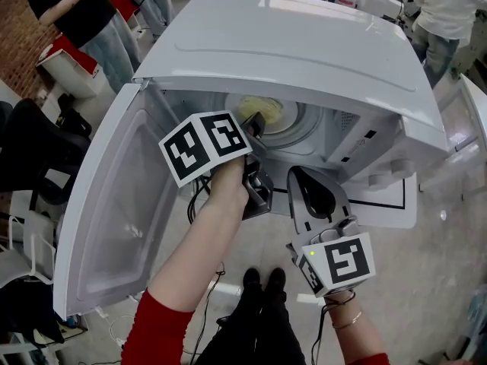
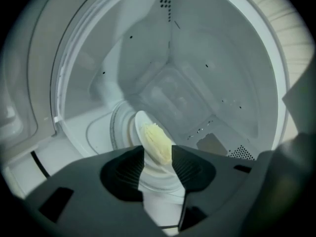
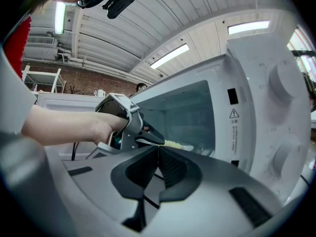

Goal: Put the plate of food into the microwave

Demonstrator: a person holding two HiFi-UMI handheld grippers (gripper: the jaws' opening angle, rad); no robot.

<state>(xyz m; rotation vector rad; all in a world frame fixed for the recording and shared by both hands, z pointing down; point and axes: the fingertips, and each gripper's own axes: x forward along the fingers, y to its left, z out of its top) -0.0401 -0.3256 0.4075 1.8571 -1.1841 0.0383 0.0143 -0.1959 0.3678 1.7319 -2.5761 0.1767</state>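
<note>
The right claw (image 3: 158, 151) is nearest, clenched on nothing, held just outside the microwave (image 1: 304, 52) in front of its control panel and below the open mouth. The door (image 1: 114, 204) hangs wide on the microwave's left side.

Further in, the left claw (image 2: 158, 154) reaches through the mouth into the cavity. It is released: its pads stand apart and press on nothing, and the plate (image 2: 139, 118) shows through the gap just beyond them. The plate sits on the turntable (image 2: 114, 128) on the microwave's floor, carrying pale yellow food (image 2: 157, 141), so the placing looks done.

The risk now lies in pulling out. The plate's rim is very near the open pads, so a crooked or low retreat could hook it and drag the plate off the turntable or tip the food. The left claw's cable trails by the microwave's mouth and could snag there. Swinging the door before the claw is out would trap it.
</note>
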